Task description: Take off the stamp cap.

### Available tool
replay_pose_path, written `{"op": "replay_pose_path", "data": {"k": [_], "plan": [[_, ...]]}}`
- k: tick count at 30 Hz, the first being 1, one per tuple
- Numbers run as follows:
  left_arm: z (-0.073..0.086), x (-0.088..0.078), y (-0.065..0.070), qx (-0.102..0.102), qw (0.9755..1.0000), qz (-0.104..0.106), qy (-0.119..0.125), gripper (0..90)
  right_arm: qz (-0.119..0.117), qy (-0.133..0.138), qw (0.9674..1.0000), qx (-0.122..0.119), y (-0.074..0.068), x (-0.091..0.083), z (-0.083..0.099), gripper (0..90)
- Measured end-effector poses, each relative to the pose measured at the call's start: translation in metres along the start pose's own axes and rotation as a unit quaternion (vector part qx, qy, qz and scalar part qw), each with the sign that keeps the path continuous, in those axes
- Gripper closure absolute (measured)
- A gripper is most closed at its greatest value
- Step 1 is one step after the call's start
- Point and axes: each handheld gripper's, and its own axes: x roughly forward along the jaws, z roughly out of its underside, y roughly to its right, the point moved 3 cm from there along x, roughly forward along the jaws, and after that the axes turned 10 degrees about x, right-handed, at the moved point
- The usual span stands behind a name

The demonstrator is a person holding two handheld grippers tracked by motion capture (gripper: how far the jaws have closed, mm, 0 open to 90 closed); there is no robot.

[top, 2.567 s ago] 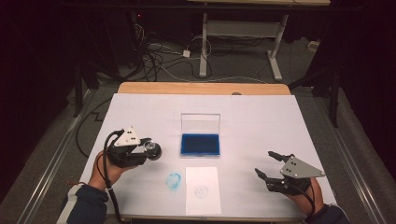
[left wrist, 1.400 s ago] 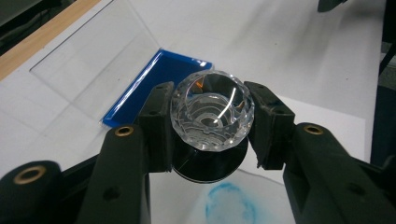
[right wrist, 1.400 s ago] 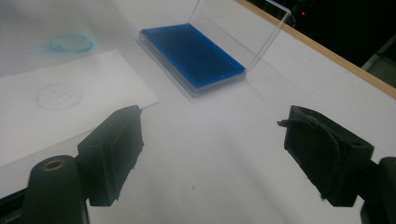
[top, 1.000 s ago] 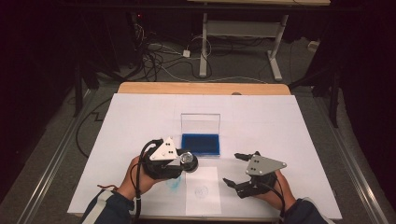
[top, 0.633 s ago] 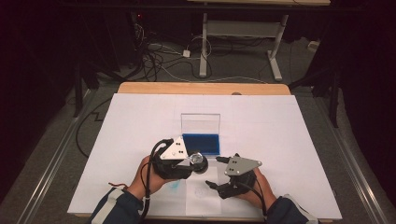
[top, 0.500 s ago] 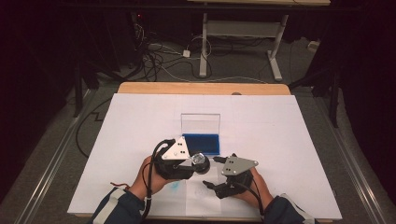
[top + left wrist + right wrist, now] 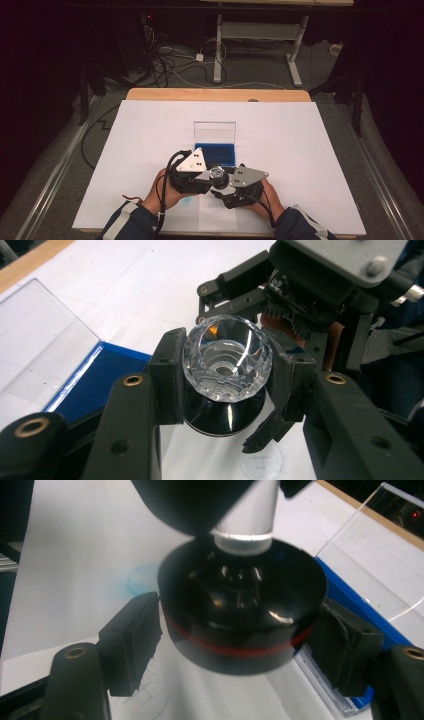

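The stamp (image 7: 227, 375) is held above the near middle of the table (image 7: 310, 135), just in front of the blue ink pad (image 7: 216, 154) with its clear lid (image 7: 215, 132) raised. The left tongs (image 7: 227, 382) are clamped on the stamp's faceted clear knob, one pad on each side, as the left gripper view shows.

The right tongs (image 7: 240, 645) have been brought up to the stamp's black base, which bears a red ring. Their jaws have just been closing, with the base between them. In the right gripper view the left pad (image 7: 132, 640) seems to meet the base, and the right pad (image 7: 345, 645) stands at its edge; a firm grip cannot yet be told from these views.

As a judgement, the work is at a middle stage. The stamp is lifted and shared between both tongs, so a cap or base piece is probably about to be pulled or twisted off. Faint blue round marks (image 7: 142, 577) are seen on the paper near the table's near edge, so some stamping appears to be done already. What is left cannot be settled from the pictures.

No brand, label or writing can be read on the stamp, the pad or the tongs.
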Motion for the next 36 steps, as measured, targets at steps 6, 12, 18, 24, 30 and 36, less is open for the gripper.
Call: {"op": "replay_pose_path", "data": {"k": [6, 12, 18, 24, 30, 36], "plan": [[0.0016, 0.0016, 0.0, -0.003, 1.0, 0.006, 0.002, 54.2, 0.004, 0.009, 0.9999, -0.005, -0.0009, -0.0019, -0.0006, 34.4], [0.0014, 0.0001, -0.0003, -0.005, 1.0, 0.004, 0.007, 54.2, 0.009, 0.004, 0.9999, -0.009, -0.0023, 0.0003, 0.0014, 34.9], [0.0027, 0.0008, -0.0014, -0.007, 0.9999, 0.006, 0.006, 54.2, 0.019, 0.011, 0.9997, -0.012, -0.0015, -0.001, 0.001, 38.1], [0.0044, 0.0012, -0.0033, -0.015, 0.9998, 0.01, 0.011, 54.2, 0.021, 0.008, 0.9997, -0.011, -0.0015, -0.0007, 0.0016, 38.5], [0.0045, 0.0012, -0.0028, -0.014, 0.9998, 0.011, 0.01, 54.2, 0.016, 0.004, 0.9998, -0.007, -0.0019, -0.0006, 0.0018, 38.8], [0.0045, 0.0017, -0.0022, -0.013, 0.9998, 0.009, 0.009, 54.2, 0.016, 0.001, 0.9998, -0.008, -0.0019, -0.0005, 0.0018, 39.0]]}}
